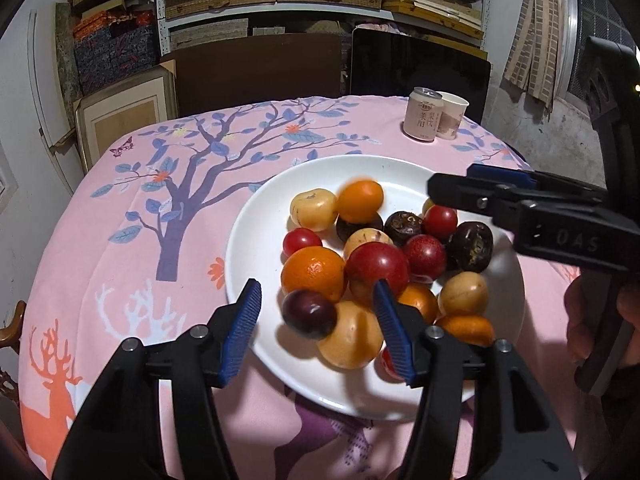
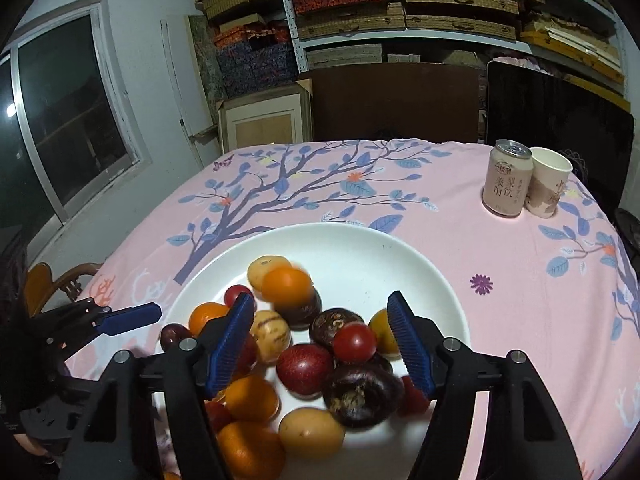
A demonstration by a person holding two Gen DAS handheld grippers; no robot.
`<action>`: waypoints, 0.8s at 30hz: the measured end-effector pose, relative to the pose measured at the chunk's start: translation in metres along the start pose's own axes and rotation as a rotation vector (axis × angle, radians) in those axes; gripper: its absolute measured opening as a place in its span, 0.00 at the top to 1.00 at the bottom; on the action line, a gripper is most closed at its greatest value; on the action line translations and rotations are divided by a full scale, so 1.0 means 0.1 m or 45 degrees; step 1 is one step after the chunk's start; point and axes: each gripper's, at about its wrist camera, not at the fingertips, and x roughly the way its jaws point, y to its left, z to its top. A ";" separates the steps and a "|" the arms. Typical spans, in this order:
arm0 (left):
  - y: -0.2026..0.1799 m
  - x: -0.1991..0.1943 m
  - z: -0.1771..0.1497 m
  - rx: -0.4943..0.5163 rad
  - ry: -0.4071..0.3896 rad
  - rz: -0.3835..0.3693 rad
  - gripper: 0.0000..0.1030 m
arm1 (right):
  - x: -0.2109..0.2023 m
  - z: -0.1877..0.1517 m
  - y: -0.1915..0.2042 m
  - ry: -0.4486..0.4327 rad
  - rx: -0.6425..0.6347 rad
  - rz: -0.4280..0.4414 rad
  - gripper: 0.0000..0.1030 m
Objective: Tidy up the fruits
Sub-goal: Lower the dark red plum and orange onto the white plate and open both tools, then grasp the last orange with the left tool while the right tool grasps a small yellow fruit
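Shelves of woven and patterned boxes (image 2: 400, 0) fill the wall behind a table under a pink tablecloth (image 2: 520, 280) printed with a blue-leaved tree and orange deer. Near the table's far right corner a pink drink can (image 2: 506, 180) stands touching a paper cup (image 2: 550, 186). A white plate (image 1: 256, 224) sits toward the near edge, heaped with fruits: oranges (image 1: 313, 273), red plums (image 1: 378, 266), yellow loquat-like fruits (image 1: 314, 209) and dark brown wrinkled ones (image 1: 470, 246). One orange (image 1: 359, 201) at the pile's far side and a dark plum (image 1: 309, 314) at its near left rim are blurred. The left gripper (image 1: 316, 320) hangs over the plate's near left rim, jaws spread, the dark plum between them untouched. The right gripper (image 2: 322, 336) is over the pile's right side, jaws spread, pinching nothing.
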 end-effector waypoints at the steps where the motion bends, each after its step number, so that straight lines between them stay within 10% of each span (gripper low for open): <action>1: 0.00 -0.03 -0.02 -0.002 -0.001 0.004 0.43 | -0.05 -0.03 -0.02 -0.004 0.012 0.011 0.32; 21: 0.25 -0.88 -1.11 -0.107 0.043 0.076 0.20 | -0.62 -1.51 0.99 0.299 -0.277 0.252 0.31; 23: 0.28 -0.92 -1.14 -0.120 0.046 0.087 0.20 | -0.59 -1.55 1.11 0.323 -0.307 0.265 0.38; 24: 0.30 -0.94 -1.16 -0.129 0.045 0.087 0.20 | -0.56 -1.57 1.17 0.337 -0.319 0.269 0.57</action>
